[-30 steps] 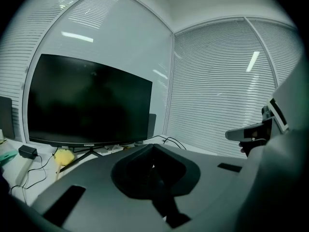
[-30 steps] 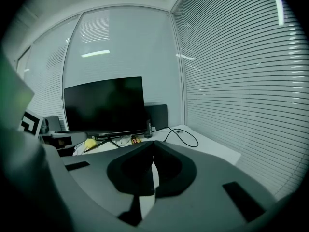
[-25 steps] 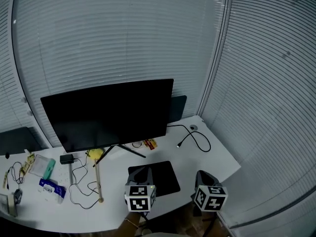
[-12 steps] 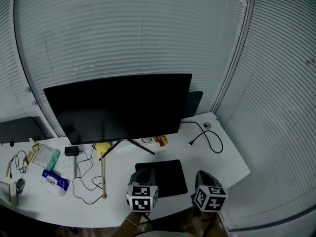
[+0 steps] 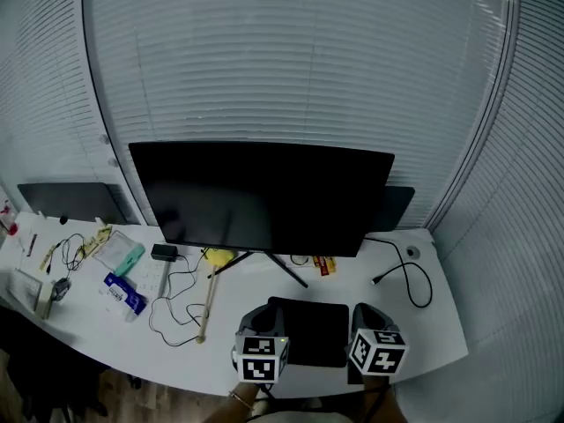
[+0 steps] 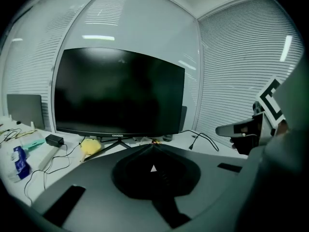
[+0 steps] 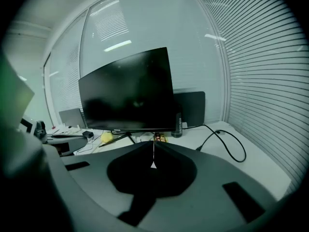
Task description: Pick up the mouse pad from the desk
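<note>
- My left hand-held gripper point(image 5: 256, 314) has its jaws pressed together with nothing between them; the left gripper view shows them meeting in a closed seam.
- My right hand-held gripper point(image 5: 362, 312) is the same: the right gripper view shows the jaws together along a thin line, and it is empty.
- The mouse pad point(image 5: 313, 331) is a black rectangle lying flat on the white tabletop point(image 5: 434, 326), near the front edge and just in front of the monitor's stand.
- In the head view the left hand-held gripper sits over the pad's left edge and the right one at its right edge. I cannot tell whether either touches the pad.
- The big dark monitor point(image 5: 264, 196) stands behind the pad, its screen off.
- A black cable point(image 5: 411, 280) loops on the tabletop to the right of the pad, well clear of it.
- To the left of the pad lie a wooden stick point(image 5: 208, 302), a yellow object point(image 5: 218, 256) by the stand's foot, thin black wires, and a blue packet point(image 5: 123, 294) further out.
- White slatted blinds point(image 5: 291, 69) fill the wall behind the tabletop.
</note>
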Demonstrator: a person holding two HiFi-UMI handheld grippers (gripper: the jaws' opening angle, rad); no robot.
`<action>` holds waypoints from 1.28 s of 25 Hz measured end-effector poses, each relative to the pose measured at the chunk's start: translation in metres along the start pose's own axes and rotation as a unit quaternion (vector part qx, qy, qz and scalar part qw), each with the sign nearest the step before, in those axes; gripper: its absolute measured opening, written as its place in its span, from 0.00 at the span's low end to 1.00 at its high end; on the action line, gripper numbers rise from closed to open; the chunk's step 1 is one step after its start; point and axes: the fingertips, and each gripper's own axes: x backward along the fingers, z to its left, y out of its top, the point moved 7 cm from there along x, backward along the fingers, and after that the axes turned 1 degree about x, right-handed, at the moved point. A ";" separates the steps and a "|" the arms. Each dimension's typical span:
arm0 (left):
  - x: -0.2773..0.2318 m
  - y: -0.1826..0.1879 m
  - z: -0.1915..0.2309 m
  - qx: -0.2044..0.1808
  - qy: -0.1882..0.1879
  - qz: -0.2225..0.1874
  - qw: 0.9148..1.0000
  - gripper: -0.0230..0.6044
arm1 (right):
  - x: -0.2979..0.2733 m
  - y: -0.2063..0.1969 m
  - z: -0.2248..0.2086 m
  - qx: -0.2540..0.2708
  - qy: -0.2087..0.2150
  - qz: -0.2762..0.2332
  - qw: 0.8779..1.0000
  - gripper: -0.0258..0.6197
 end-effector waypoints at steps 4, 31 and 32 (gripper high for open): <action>0.010 0.004 0.002 0.018 0.045 -0.008 0.999 0.06 | -0.017 0.015 0.000 0.021 0.044 -0.002 0.999 0.09; 0.023 -0.025 0.018 0.053 0.078 0.017 0.995 0.06 | -0.021 -0.016 -0.003 0.004 0.061 0.038 0.997 0.09; 0.022 -0.026 0.019 0.055 0.078 0.019 0.995 0.06 | -0.021 -0.017 -0.003 0.004 0.058 0.041 0.997 0.09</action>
